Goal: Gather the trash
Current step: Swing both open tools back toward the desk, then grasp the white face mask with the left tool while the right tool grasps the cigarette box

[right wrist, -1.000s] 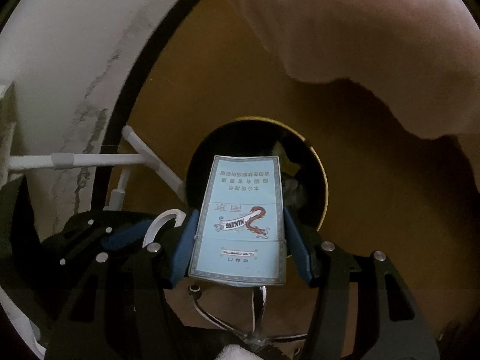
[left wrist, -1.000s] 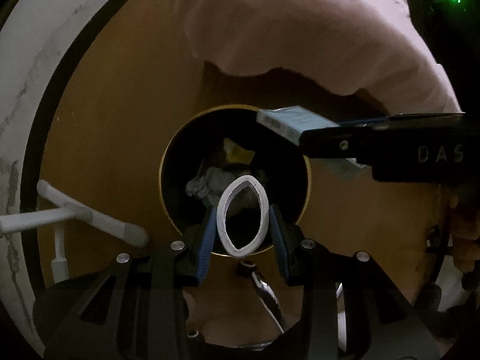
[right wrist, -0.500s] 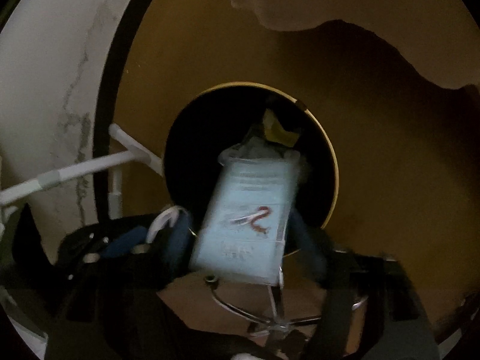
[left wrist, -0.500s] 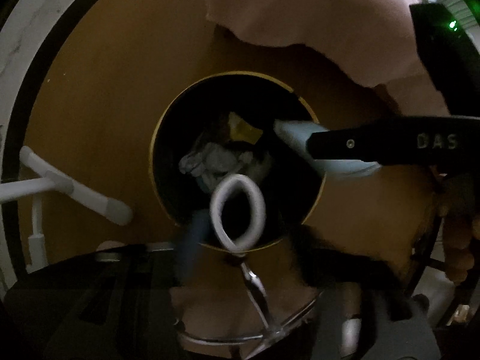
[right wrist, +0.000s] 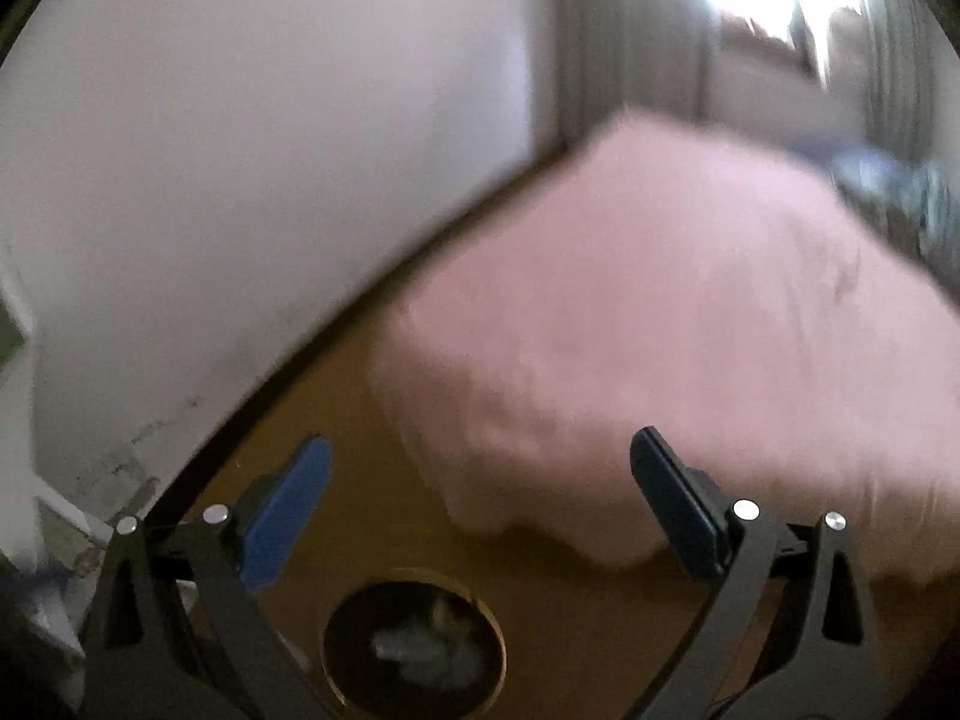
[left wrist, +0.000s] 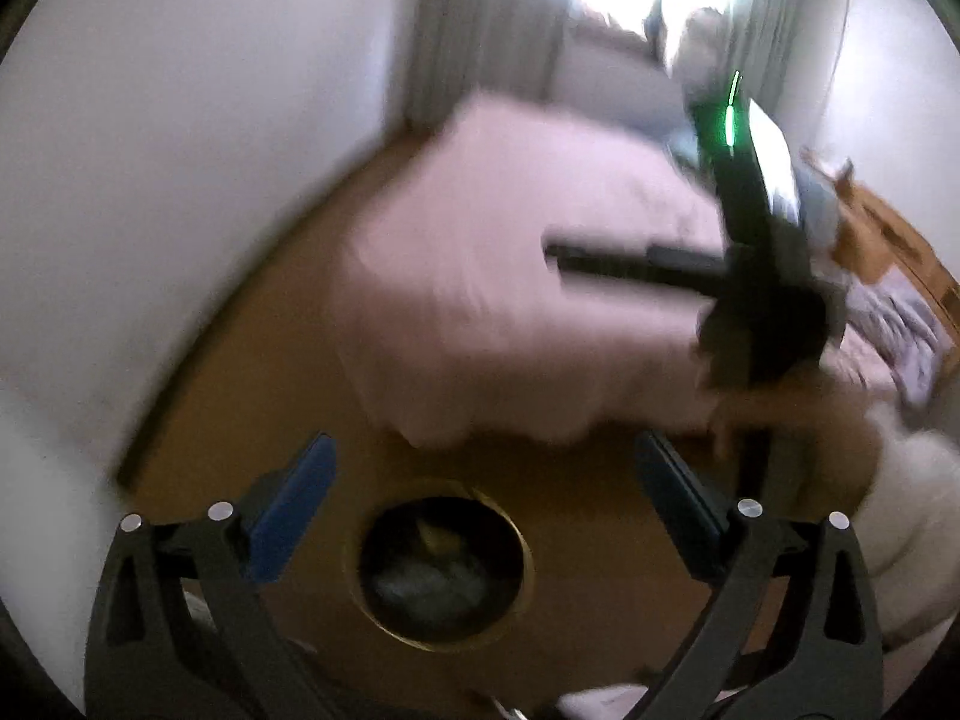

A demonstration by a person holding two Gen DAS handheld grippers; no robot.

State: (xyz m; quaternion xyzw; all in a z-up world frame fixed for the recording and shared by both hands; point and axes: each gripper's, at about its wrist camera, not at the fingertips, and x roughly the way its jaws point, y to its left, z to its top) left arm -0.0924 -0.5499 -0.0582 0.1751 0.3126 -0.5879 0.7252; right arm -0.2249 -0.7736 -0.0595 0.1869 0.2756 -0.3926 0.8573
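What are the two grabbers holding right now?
Nothing. The left gripper and right gripper have just been opening, and both stand wide open and empty above the round bin.

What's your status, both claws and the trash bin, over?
Left claw and right claw open, empty, jaws just opened. Trash bin below, crumpled paper inside. Pink bedding overhangs nearby, not blocking.
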